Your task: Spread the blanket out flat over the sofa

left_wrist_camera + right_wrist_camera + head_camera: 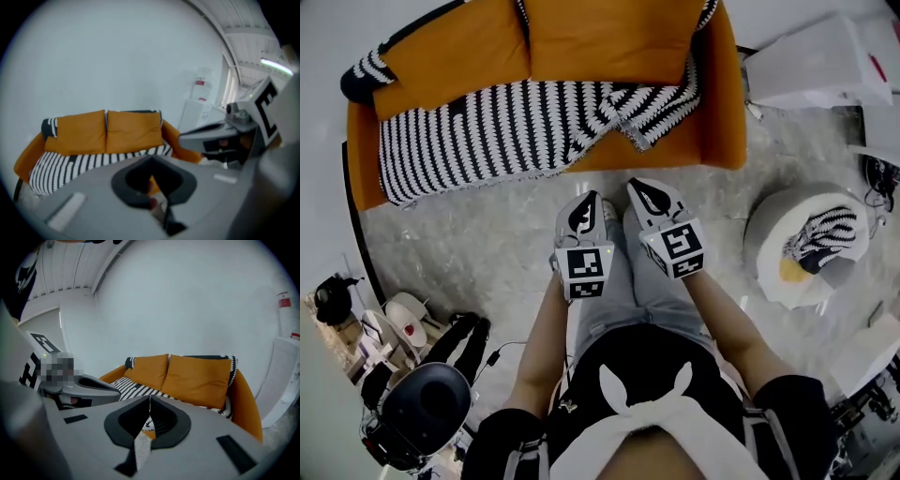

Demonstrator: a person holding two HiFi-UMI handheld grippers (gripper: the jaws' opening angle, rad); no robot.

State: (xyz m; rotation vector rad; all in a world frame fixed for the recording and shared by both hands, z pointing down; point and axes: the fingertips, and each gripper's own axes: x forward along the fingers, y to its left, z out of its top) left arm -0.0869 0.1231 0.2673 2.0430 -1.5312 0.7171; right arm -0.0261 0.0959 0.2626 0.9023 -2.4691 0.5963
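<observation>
The black-and-white striped blanket (pixel 487 131) lies across the seat of the orange sofa (pixel 724 122). It runs up behind the two orange cushions (pixel 609 37), and one corner is folded over at the right front (pixel 642 122). My left gripper (pixel 586 208) and right gripper (pixel 649 193) hang side by side over the floor in front of the sofa. Both are shut and hold nothing. In the left gripper view the closed left gripper (pixel 152 180) points at the blanket (pixel 70 164). In the right gripper view the shut right gripper (pixel 149 416) faces the blanket (pixel 133 389).
A round white stool (pixel 769 253) with a striped item on it stands at the right. White boxes (pixel 816 56) sit at the back right. Bags and a black round object (pixel 427 408) crowd the lower left. The floor (pixel 469 234) is pale marble.
</observation>
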